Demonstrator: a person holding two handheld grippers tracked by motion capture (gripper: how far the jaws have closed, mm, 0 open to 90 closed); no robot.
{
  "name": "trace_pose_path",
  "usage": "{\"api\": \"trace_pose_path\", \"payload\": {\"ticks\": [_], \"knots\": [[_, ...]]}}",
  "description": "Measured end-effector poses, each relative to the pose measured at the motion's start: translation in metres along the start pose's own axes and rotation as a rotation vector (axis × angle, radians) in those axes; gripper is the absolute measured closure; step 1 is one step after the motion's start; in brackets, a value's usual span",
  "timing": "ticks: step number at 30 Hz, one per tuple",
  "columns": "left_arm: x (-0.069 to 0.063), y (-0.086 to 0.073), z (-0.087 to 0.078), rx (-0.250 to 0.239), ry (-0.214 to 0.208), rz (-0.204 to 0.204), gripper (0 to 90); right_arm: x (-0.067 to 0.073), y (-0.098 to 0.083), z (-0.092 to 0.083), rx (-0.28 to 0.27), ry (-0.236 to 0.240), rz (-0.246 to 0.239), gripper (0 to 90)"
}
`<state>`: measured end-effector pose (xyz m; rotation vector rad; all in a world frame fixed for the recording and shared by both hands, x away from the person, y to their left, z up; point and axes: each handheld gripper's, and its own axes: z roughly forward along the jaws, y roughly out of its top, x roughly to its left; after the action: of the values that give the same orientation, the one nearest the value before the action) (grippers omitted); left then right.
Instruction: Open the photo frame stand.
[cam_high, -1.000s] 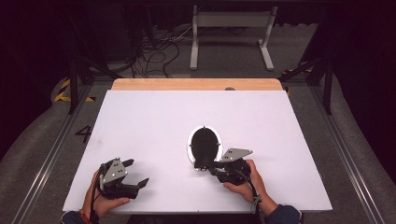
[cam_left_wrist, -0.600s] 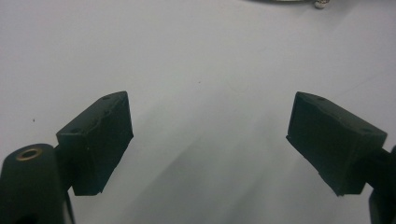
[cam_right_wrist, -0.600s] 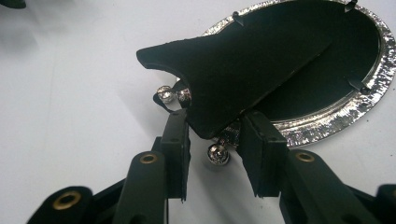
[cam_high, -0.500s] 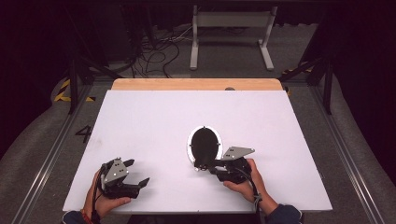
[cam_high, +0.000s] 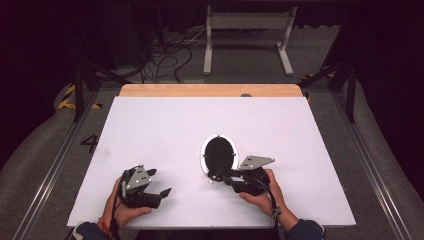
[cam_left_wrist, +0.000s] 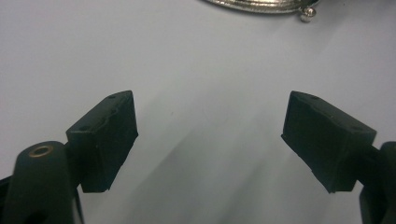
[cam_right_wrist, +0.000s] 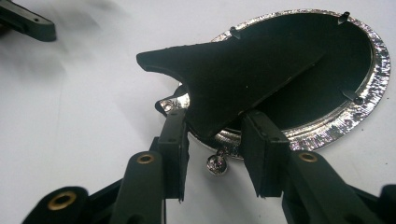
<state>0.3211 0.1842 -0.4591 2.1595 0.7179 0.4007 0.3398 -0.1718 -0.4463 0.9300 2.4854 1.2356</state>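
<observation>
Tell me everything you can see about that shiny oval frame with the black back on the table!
The oval frame lies flat, back side up, on the white table, just ahead of the right hand-held gripper. Its rim looks like bright, textured silvery metal, with small dark clips around the inside edge and little ball feet at the near end. Its black stand flap, matte like velvet, is tilted up off the black back. The right hand-held gripper's jaws sit either side of that flap's near end.
</observation>
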Motion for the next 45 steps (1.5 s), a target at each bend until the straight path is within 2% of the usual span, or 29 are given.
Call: {"api": "trace_pose_path", "payload": {"ticks": [4, 5, 9, 11, 13, 14, 15, 17, 19, 22, 27, 33, 34, 37, 41, 44, 45], "knots": [[-0.006, 0.017, 0.015, -0.001, -0.048, 0.056, 27.2, 0.000, 0.002, -0.002, -0.011, -0.004, 0.010, 64.0], [-0.007, 0.021, 0.017, -0.003, -0.063, 0.072, 32.3, 0.000, 0.003, -0.002, -0.017, -0.005, 0.012, 64.4], [-0.012, 0.036, 0.029, 0.002, -0.097, 0.103, 43.9, -0.002, 0.003, -0.002, -0.022, 0.000, 0.014, 64.6], [-0.013, 0.042, 0.035, 0.002, -0.132, 0.105, 50.7, -0.002, 0.003, -0.002, -0.021, 0.000, 0.015, 64.6], [-0.014, 0.044, 0.036, 0.002, -0.138, 0.114, 61.7, -0.001, 0.003, -0.002, -0.021, -0.003, 0.014, 64.6], [-0.017, 0.048, 0.040, 0.011, -0.141, 0.127, 61.7, -0.001, 0.003, -0.002, -0.021, -0.004, 0.013, 64.5], [-0.019, 0.051, 0.043, 0.013, -0.147, 0.130, 71.1, -0.001, 0.003, -0.003, -0.021, -0.002, 0.015, 64.5], [-0.022, 0.056, 0.049, 0.017, -0.153, 0.146, 73.8, -0.001, 0.003, -0.003, -0.023, -0.001, 0.015, 64.5], [-0.024, 0.062, 0.055, 0.015, -0.167, 0.144, 80.9, -0.002, 0.003, -0.004, -0.028, -0.002, 0.018, 64.5], [-0.027, 0.070, 0.065, 0.022, -0.177, 0.145, 86.5, -0.002, 0.003, -0.005, -0.038, -0.003, 0.025, 64.9], [-0.027, 0.076, 0.079, 0.043, -0.184, 0.143, 86.1, -0.002, 0.003, -0.004, -0.038, 0.001, 0.028, 64.9], [-0.032, 0.082, 0.088, 0.039, -0.201, 0.155, 84.7, -0.004, 0.004, -0.007, -0.049, 0.012, 0.035, 64.8], [-0.033, 0.083, 0.090, 0.034, -0.203, 0.143, 84.3, -0.004, 0.003, -0.007, -0.051, 0.009, 0.036, 64.8], [-0.033, 0.084, 0.092, 0.034, -0.199, 0.142, 84.7, -0.003, 0.003, -0.006, -0.053, 0.004, 0.038, 64.2], [-0.032, 0.086, 0.093, 0.011, -0.185, 0.108, 84.9, -0.002, 0.002, -0.005, -0.043, 0.011, 0.026, 63.0], [-0.032, 0.088, 0.094, 0.008, -0.180, 0.115, 84.4, -0.001, 0.002, -0.005, -0.044, 0.012, 0.021, 61.9], [-0.032, 0.088, 0.095, 0.010, -0.182, 0.114, 84.1, -0.002, 0.002, -0.006, -0.052, 0.028, 0.026, 60.9]]}}
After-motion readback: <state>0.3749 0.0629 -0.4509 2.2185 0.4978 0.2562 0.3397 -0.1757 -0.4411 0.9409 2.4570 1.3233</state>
